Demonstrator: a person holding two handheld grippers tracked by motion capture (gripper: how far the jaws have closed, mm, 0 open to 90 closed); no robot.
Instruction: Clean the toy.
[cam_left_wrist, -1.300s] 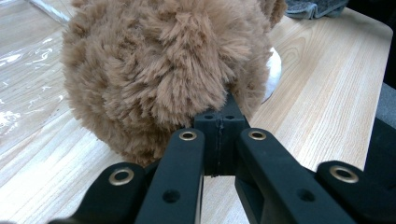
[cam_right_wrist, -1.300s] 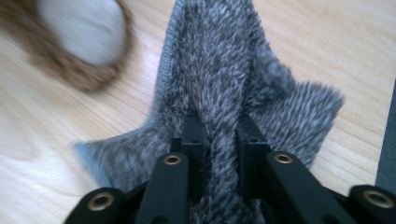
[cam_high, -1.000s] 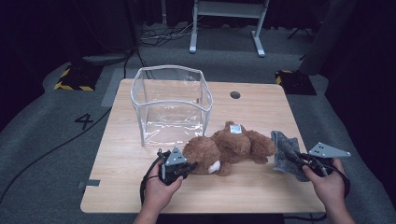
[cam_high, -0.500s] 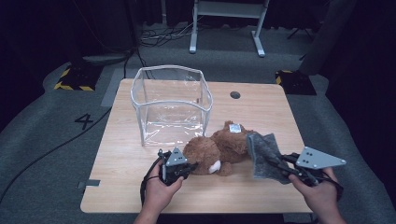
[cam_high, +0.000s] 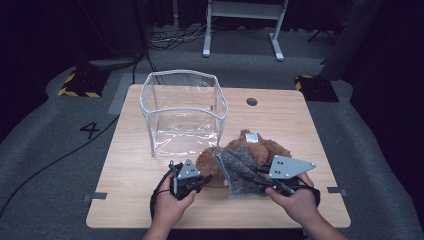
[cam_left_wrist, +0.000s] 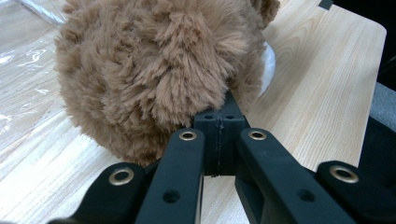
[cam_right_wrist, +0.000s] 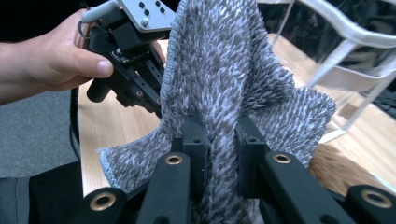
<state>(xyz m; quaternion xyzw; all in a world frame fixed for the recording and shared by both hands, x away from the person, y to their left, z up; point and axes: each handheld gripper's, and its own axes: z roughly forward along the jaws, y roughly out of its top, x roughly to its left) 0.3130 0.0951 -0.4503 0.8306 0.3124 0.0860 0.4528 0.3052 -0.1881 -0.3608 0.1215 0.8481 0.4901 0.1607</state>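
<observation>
A brown teddy bear (cam_high: 260, 149) lies on the wooden table (cam_high: 285, 117), just right of a clear plastic box (cam_high: 182, 112). My left gripper (cam_high: 201, 179) is at the bear's head; in the left gripper view its jaws (cam_left_wrist: 219, 122) are pressed together, their tips buried in the fur of the bear (cam_left_wrist: 154, 70). My right gripper (cam_high: 258, 180) is shut on a grey knitted cloth (cam_high: 239, 169), held up over the bear's front side. In the right gripper view the cloth (cam_right_wrist: 219, 70) rises between the jaws (cam_right_wrist: 218, 140), with the left gripper (cam_right_wrist: 133, 70) behind it.
The clear box (cam_right_wrist: 355, 51) stands open-topped at the table's middle left. A round cable hole (cam_high: 251, 101) sits near the far edge. Tape marks (cam_high: 95, 196) lie by the front corners. Dark floor, cables and a white stand (cam_high: 240, 25) surround the table.
My right gripper has moved left with the grey cloth, from beside the bear to over its front. The left gripper has stayed at the bear's head.
</observation>
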